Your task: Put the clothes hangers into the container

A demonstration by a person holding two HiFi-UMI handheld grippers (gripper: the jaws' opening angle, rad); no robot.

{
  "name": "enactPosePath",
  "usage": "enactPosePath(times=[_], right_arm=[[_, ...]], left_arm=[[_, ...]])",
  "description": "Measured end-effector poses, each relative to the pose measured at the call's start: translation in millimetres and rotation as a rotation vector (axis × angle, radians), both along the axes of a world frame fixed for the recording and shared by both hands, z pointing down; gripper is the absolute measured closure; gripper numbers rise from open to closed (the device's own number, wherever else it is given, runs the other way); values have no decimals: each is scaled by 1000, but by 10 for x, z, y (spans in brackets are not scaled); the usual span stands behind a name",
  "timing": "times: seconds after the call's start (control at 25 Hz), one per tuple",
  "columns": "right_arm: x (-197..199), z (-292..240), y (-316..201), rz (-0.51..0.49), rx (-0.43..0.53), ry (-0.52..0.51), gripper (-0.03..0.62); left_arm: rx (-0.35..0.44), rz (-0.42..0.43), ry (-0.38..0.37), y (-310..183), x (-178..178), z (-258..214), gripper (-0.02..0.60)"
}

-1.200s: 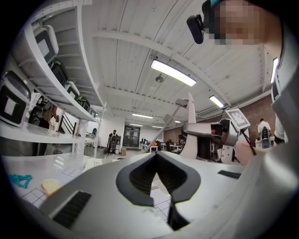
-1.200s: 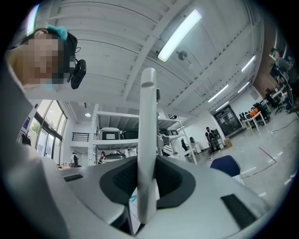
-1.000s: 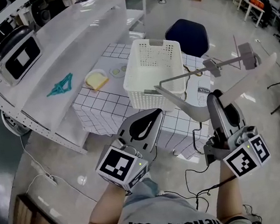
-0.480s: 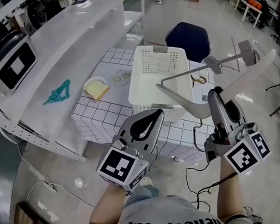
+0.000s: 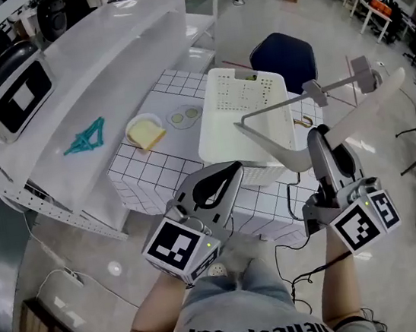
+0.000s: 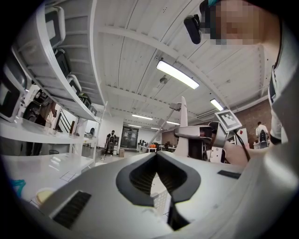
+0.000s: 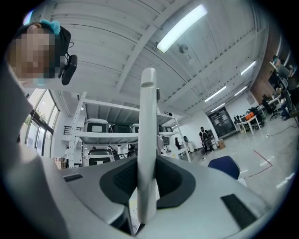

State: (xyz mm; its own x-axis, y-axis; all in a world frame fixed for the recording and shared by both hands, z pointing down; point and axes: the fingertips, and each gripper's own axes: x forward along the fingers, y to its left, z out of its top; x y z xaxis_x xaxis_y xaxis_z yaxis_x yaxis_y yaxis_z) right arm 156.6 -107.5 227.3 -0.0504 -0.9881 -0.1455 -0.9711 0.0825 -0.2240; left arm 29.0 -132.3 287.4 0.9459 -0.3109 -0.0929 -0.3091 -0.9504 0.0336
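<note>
My right gripper is shut on a white clothes hanger, clamped near its middle, and the hanger sticks up between the pads in the right gripper view. A grey clip bar crosses the hanger's top. The hanger hangs over the near right part of the white perforated basket, which stands on the checked table. My left gripper is shut with nothing in it, left of the hanger; its tips meet in the left gripper view. A teal hanger lies on the white shelf.
A plate with bread and a small plate sit on the table left of the basket. A dark blue chair stands behind it. A long white shelf with a microwave runs along the left. Cables lie on the floor.
The table and basket have slid right and nearer in the head view, so the held hanger now overlaps the basket more. Both grippers keep the same pose and grip.
</note>
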Motion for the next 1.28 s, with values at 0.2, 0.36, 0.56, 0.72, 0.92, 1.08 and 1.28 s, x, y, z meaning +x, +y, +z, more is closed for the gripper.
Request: enactPosePath(times=[0.2, 0.36, 0.56, 0.72, 0.92, 1.08, 1.28], right_arm=[[45, 62, -138, -22, -7, -17, 514], [128, 18, -272, -50, -6, -25, 514], [254, -17, -508, -90, -11, -18, 514], [360, 22, -704, -123, -33, -17, 514], [442, 61, -946, -177, -51, -15, 514], [498, 78, -1116, -217, -57, -11, 514], [549, 121, -1322, -270, -63, -12, 514]], left_arm=[[-1, -31, -7, -81, -4, 31, 561], [-6, -74, -8, -156, 18, 2, 561], [-8, -136, -3, -276, 83, -45, 561], [-10, -175, 9, -360, 164, -85, 561], [-9, -224, 12, -482, 260, -105, 561], [-6, -262, 17, -571, 334, -117, 561], [-4, -314, 17, -655, 418, -115, 561]])
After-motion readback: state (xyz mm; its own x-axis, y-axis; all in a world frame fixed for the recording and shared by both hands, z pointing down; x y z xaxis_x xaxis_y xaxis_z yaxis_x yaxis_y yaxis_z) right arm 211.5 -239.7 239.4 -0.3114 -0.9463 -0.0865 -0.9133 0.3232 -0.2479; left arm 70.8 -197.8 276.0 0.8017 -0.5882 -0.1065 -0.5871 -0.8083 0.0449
